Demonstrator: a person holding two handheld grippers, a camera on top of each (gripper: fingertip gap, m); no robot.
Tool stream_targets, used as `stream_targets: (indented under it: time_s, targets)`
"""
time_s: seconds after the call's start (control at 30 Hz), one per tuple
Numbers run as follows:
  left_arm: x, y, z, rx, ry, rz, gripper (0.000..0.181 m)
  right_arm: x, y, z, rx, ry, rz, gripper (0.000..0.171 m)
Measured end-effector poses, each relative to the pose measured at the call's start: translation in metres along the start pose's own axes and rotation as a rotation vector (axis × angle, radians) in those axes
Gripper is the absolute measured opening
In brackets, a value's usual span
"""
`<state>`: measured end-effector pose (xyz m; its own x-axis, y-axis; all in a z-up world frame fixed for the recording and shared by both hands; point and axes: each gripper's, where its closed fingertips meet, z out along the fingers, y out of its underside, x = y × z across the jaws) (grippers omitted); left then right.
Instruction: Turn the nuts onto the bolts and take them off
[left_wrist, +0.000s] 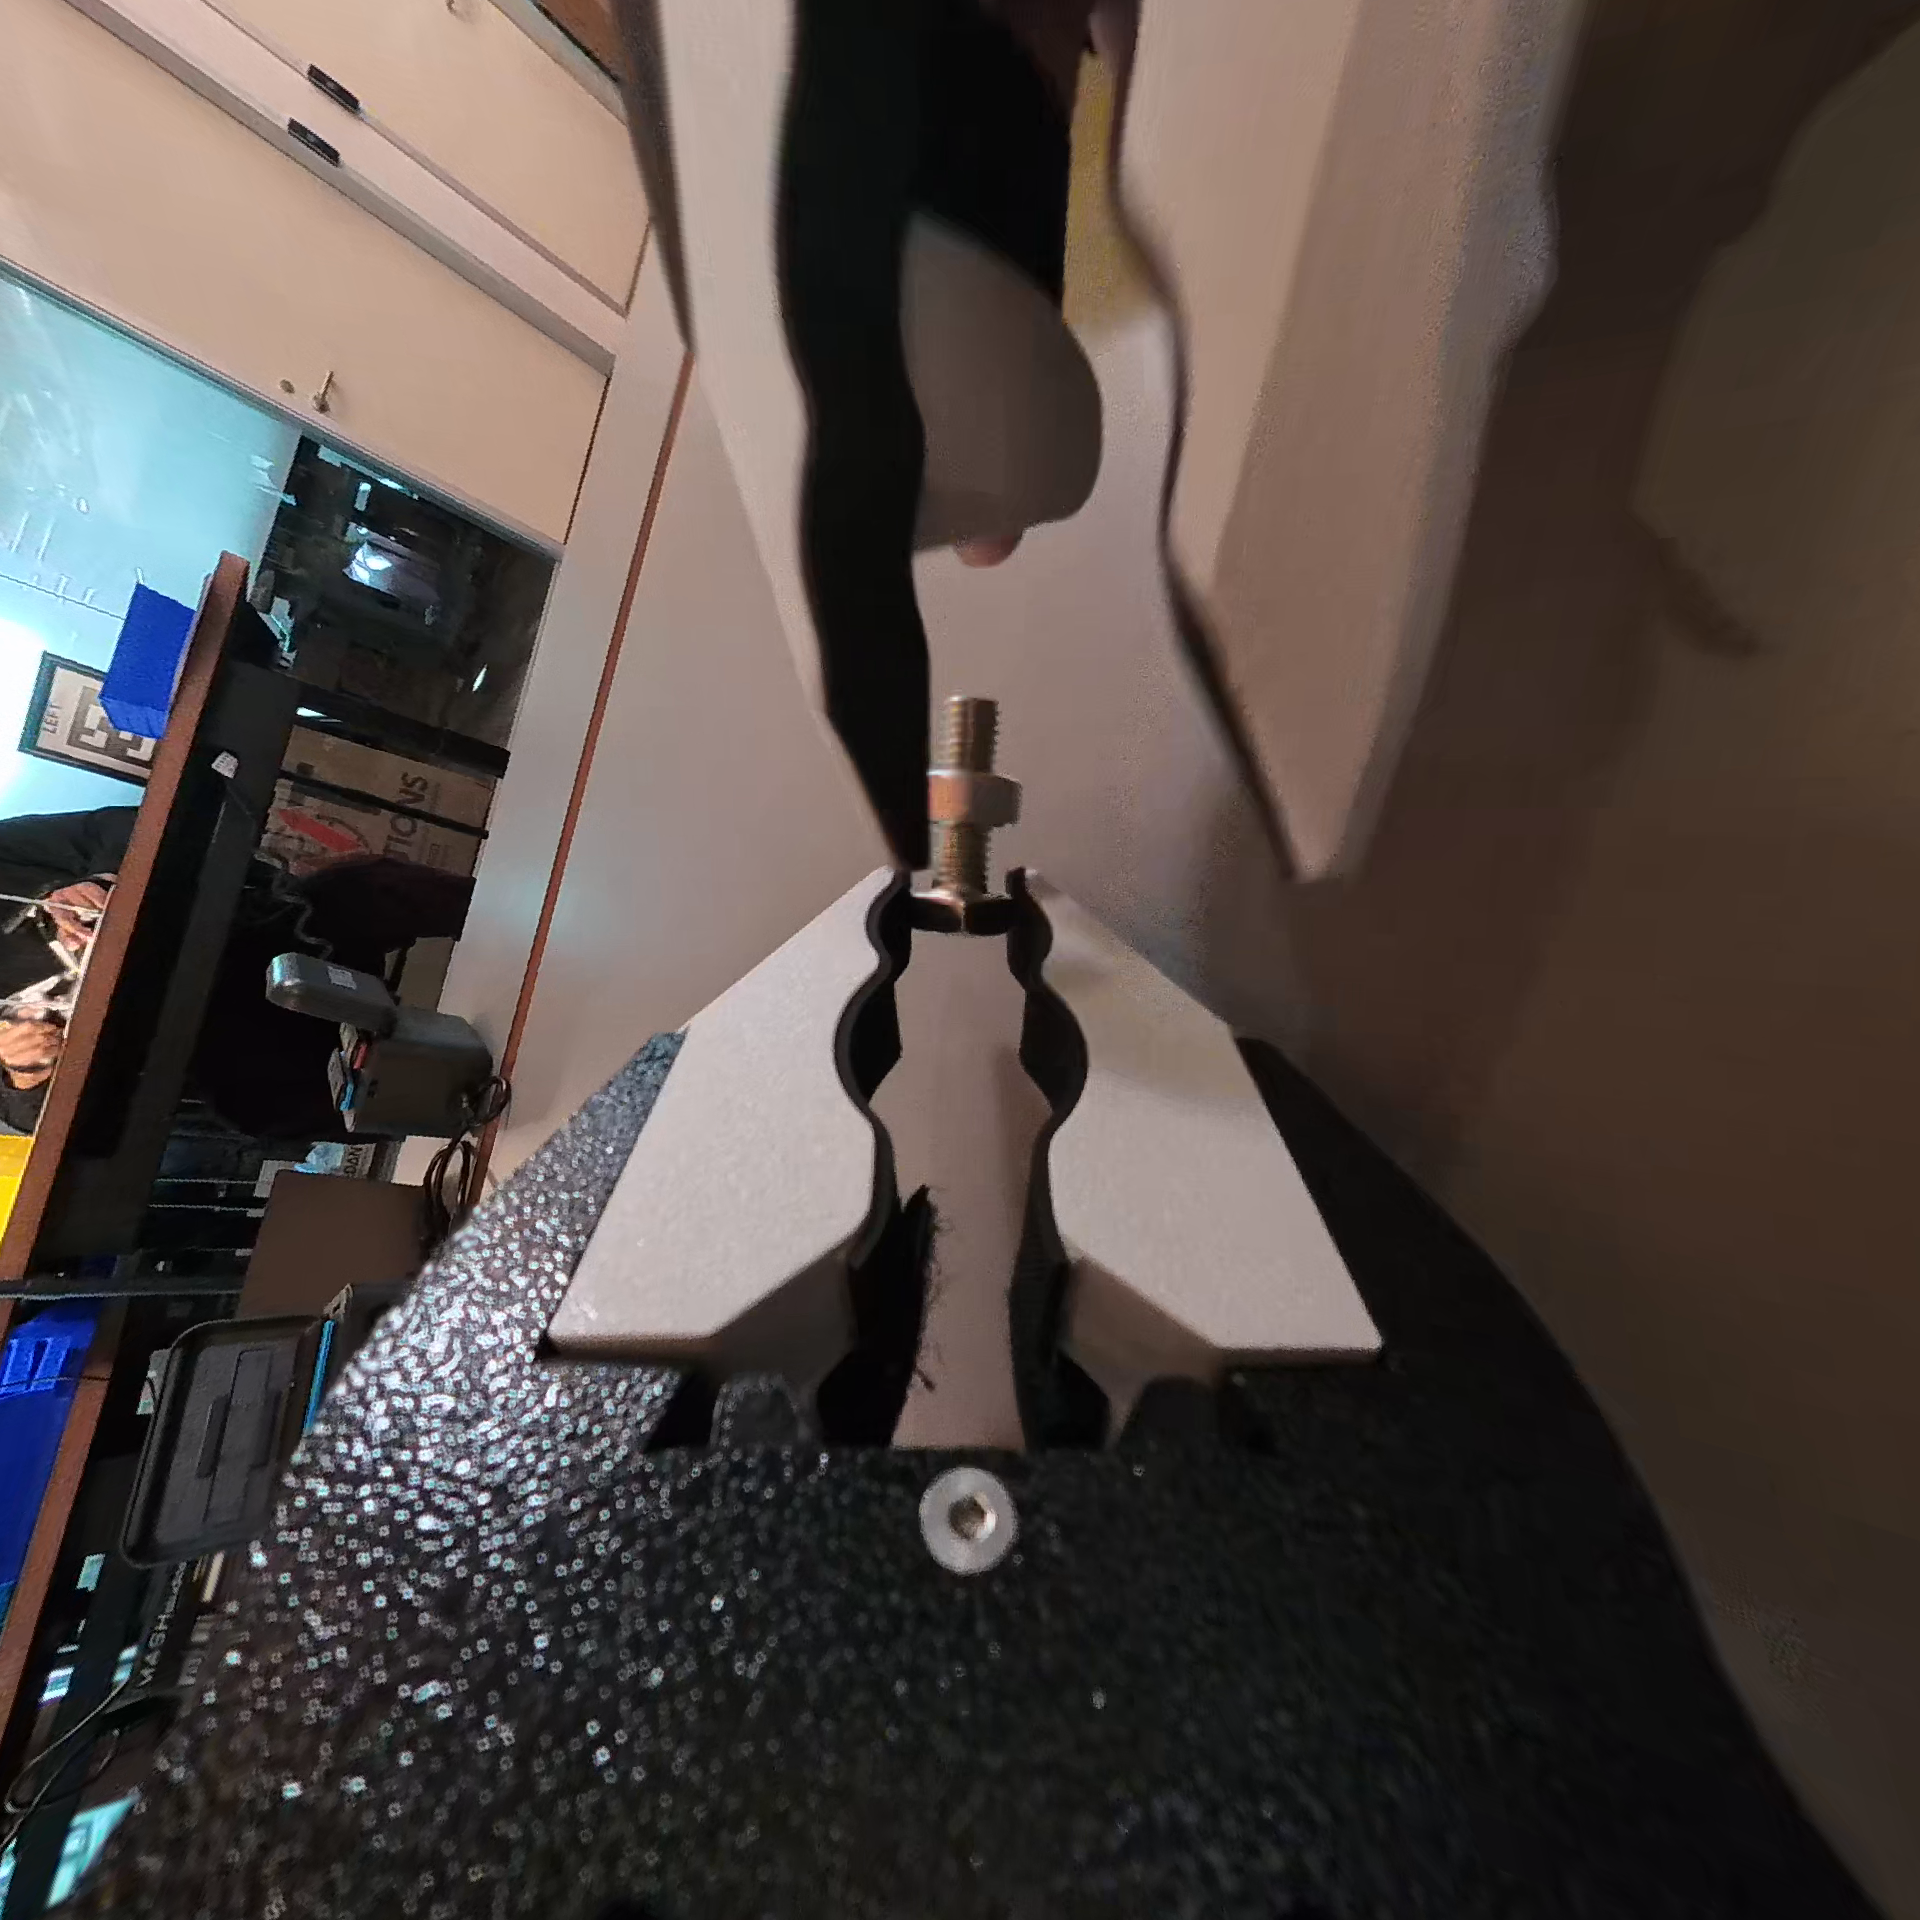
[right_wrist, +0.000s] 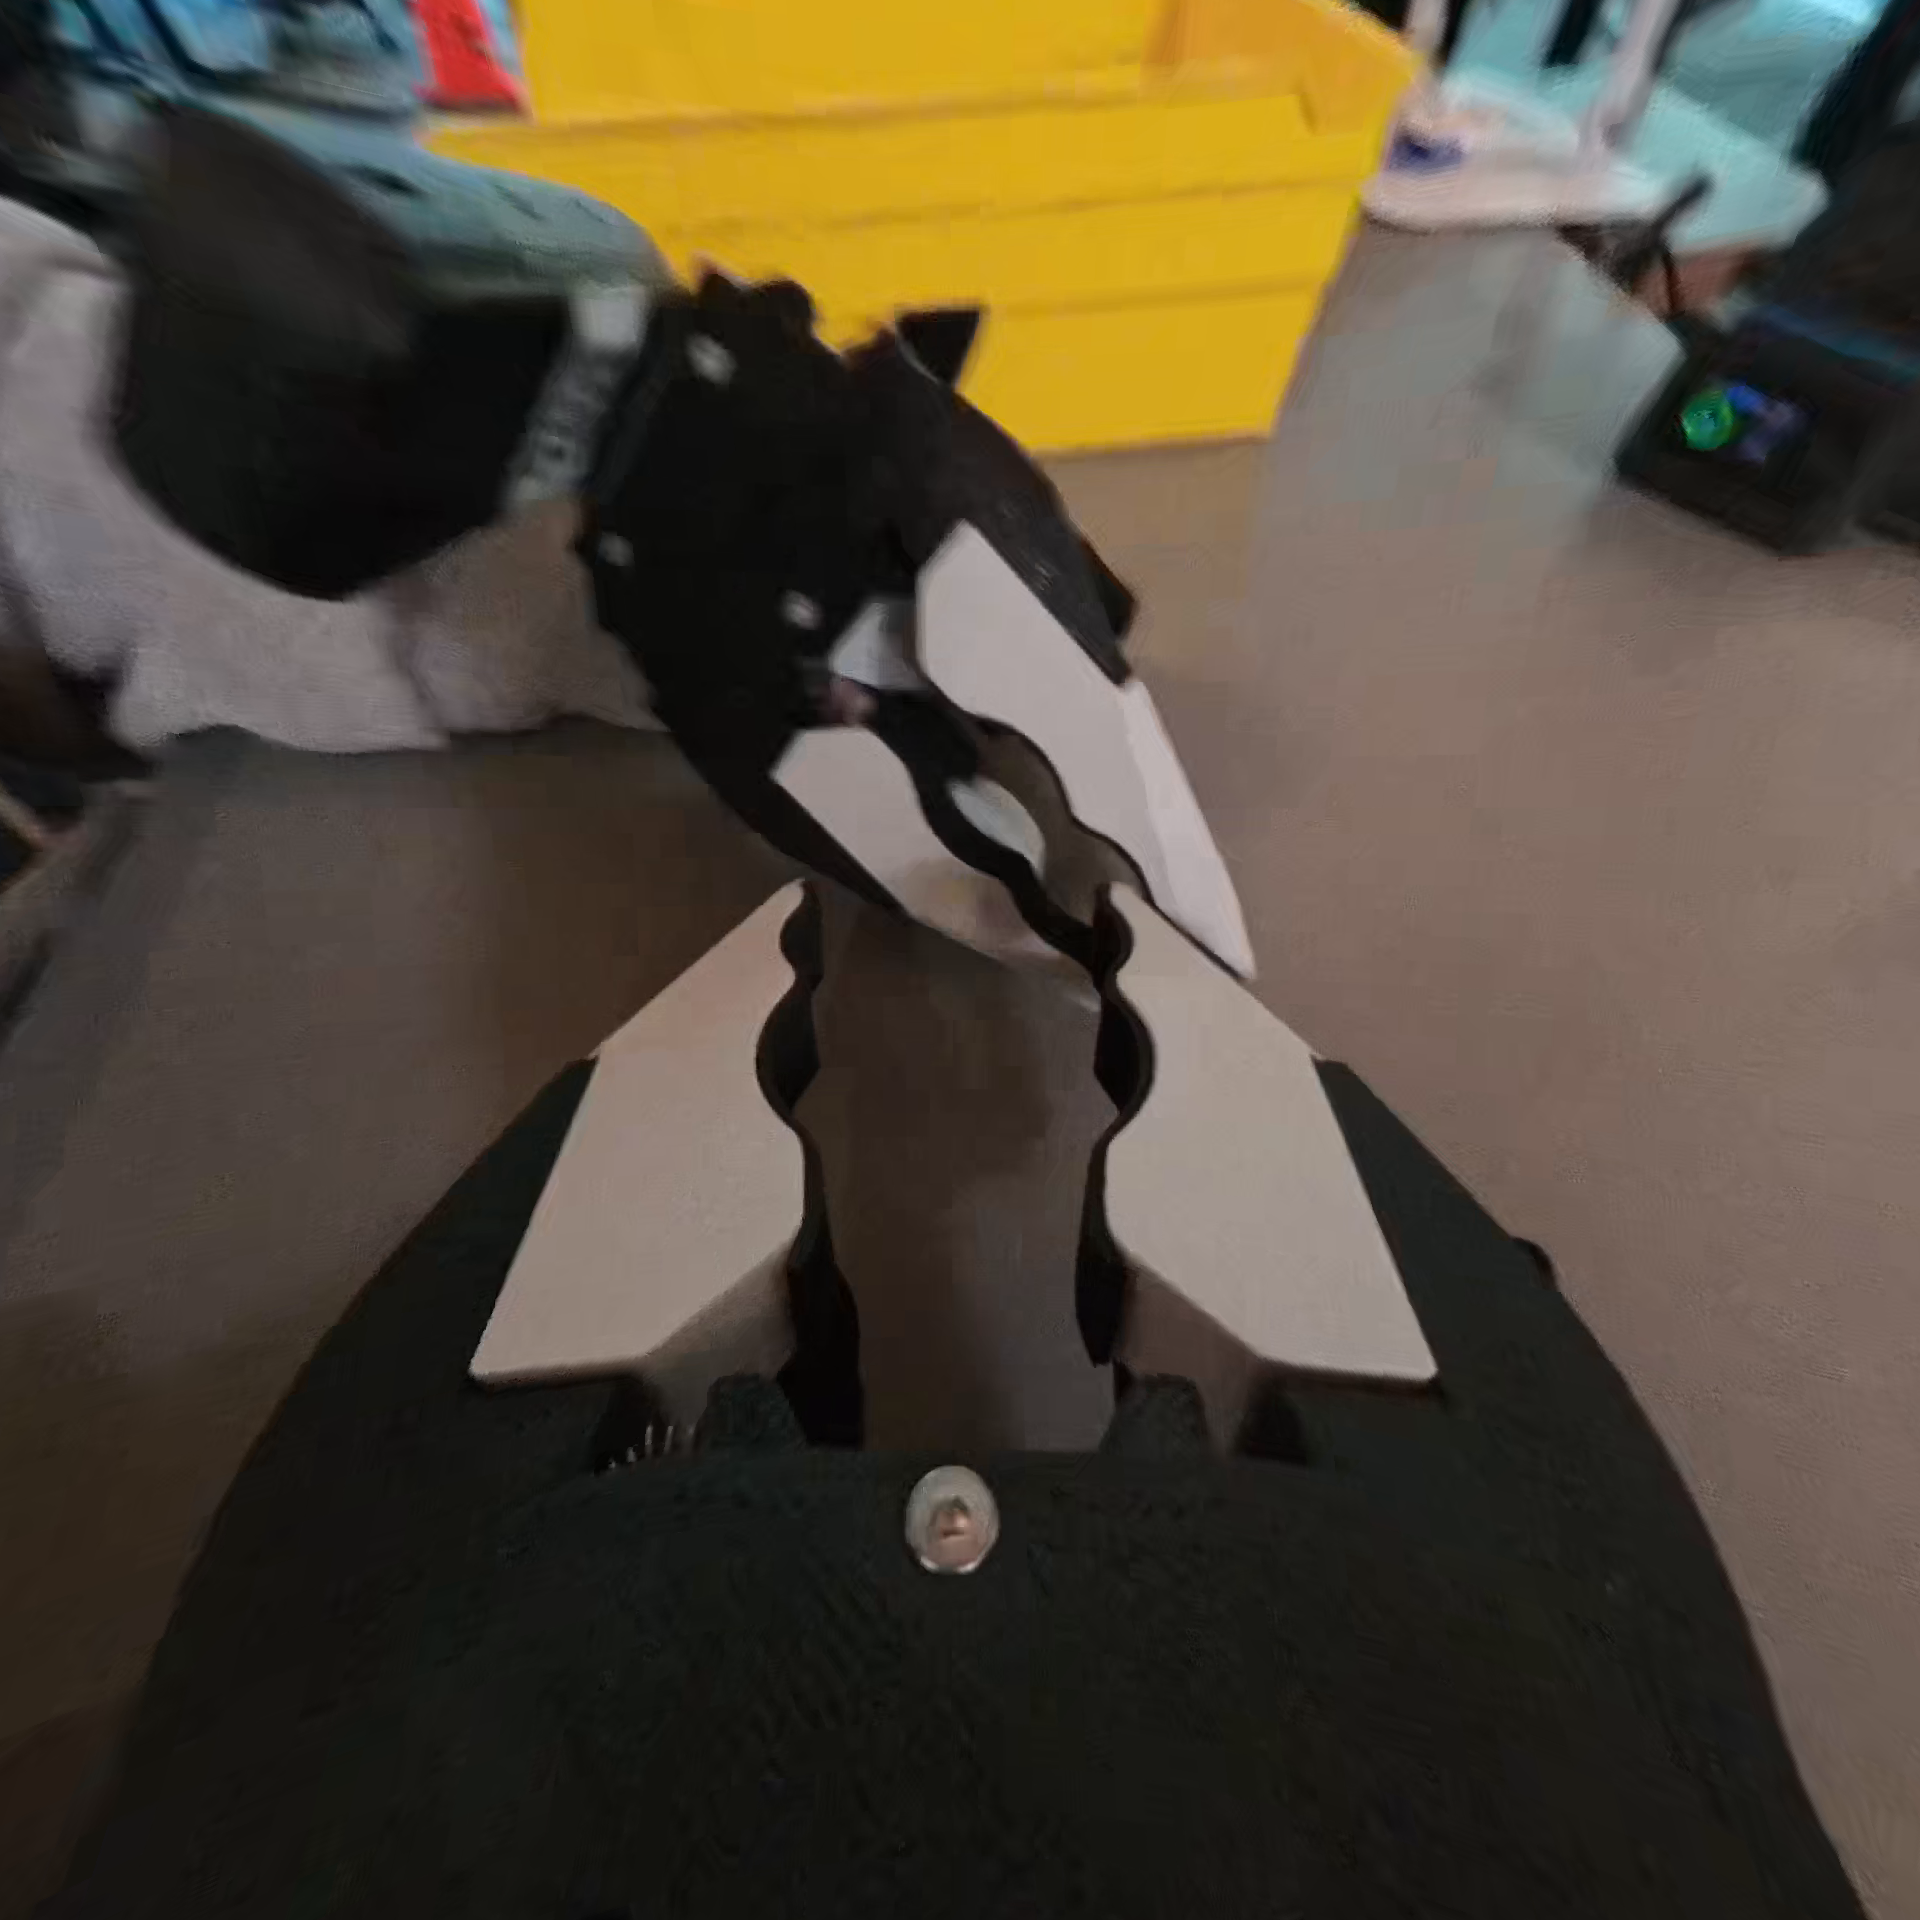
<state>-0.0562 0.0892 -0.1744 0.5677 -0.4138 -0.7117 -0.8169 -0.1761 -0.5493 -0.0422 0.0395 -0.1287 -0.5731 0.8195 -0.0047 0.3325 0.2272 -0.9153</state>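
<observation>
Your left gripper (left_wrist: 961, 902) is clamped on the head of the bolt (left_wrist: 967, 800), whose threaded shank points away from it with 1 nut (left_wrist: 971, 799) partway along. Your right gripper (right_wrist: 956, 914) has its fingers spread apart around the nut, 1 fingertip (left_wrist: 902, 831) just beside it.

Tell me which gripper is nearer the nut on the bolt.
Left. The left gripper clamps the bolt by its head, just below the nut. The right gripper hangs open around it, not gripping.
</observation>
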Motion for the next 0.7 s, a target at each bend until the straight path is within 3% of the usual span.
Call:
stream_targets:
  time_s: [0.03, 0.17, 0.27, 0.4, 0.5, 0.6, 0.7]
  targets:
    - [0.000, 0.000, 0.000, -0.002, 0.000, -0.002, 0.017, -0.007, -0.012, -0.004, 0.066, -0.027, -0.002, 0.049]
    - [-0.001, 0.001, 0.001, 0.000, -0.001, -0.004, 0.017, 0.024, 0.015, -0.012, -0.076, 0.084, 0.187, 0.060]
    - [-0.002, 0.001, 0.001, -0.002, -0.002, 0.001, 0.017, 0.024, 0.036, -0.009, -0.163, 0.064, 0.257, 0.062]
    - [-0.002, 0.001, 0.002, -0.002, -0.002, 0.009, 0.017, 0.012, 0.012, -0.001, -0.064, 0.031, 0.133, 0.071]
    - [-0.002, 0.001, 0.002, -0.004, -0.003, 0.011, 0.017, -0.004, -0.019, -0.007, 0.090, -0.013, 0.038, 0.051]
    - [-0.003, 0.001, 0.003, -0.003, -0.003, 0.010, 0.017, 0.022, 0.015, -0.013, -0.096, 0.086, 0.169, 0.056]
    - [-0.003, 0.001, 0.003, -0.005, -0.004, 0.016, 0.017, 0.023, 0.038, -0.011, -0.178, 0.068, 0.261, 0.058]
